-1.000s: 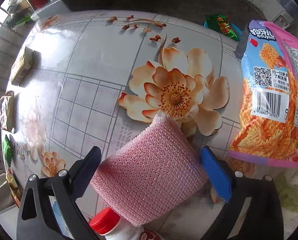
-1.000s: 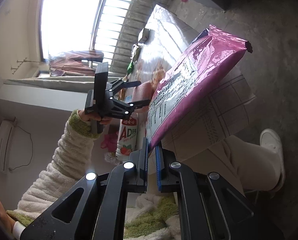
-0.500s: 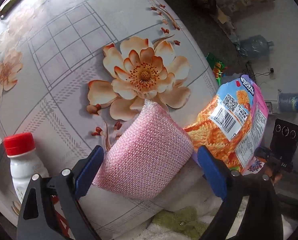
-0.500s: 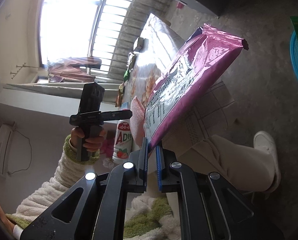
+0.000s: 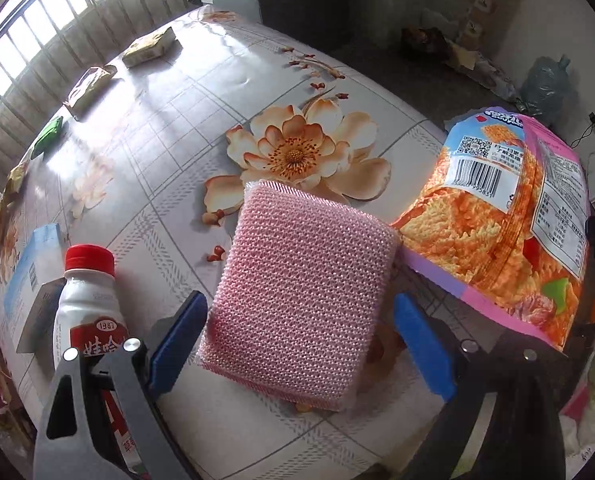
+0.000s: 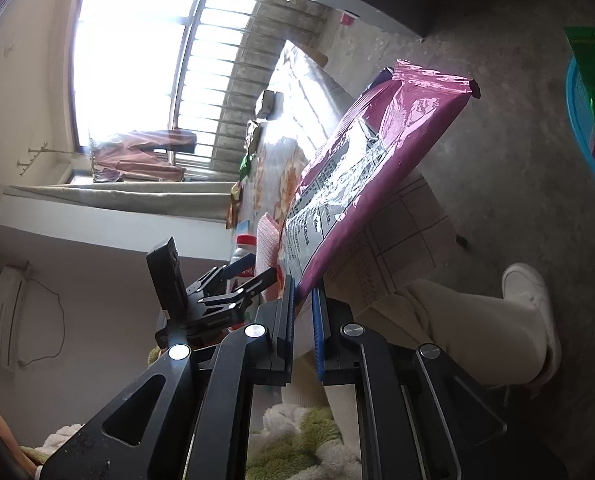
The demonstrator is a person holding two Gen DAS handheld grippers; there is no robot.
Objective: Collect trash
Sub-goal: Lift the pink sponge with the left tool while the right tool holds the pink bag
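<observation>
My left gripper point(image 5: 297, 340) is shut on a pink scrubbing sponge point(image 5: 301, 292), held between its blue pads just above the floral table point(image 5: 169, 128) near its front edge. My right gripper point(image 6: 303, 300) is shut on the bottom edge of a pink and orange snack bag point(image 6: 369, 184), held tilted in the air beside the table's edge. The bag also shows in the left wrist view point(image 5: 509, 216), right of the sponge. The left gripper point(image 6: 249, 276) and the sponge point(image 6: 266, 240) show in the right wrist view.
A white bottle with a red cap point(image 5: 85, 308) and a blue box point(image 5: 33, 280) stand at the left. Several small wrappers point(image 5: 149, 46) lie along the far table edge. A blue basket point(image 6: 585, 120) holding green packets sits on the floor at right. My leg and white shoe point(image 6: 529, 320) are below.
The left gripper has swung round with the sponge and now faces the window across the table; the bottle and box came into view. The right gripper still holds the bag with little movement.
</observation>
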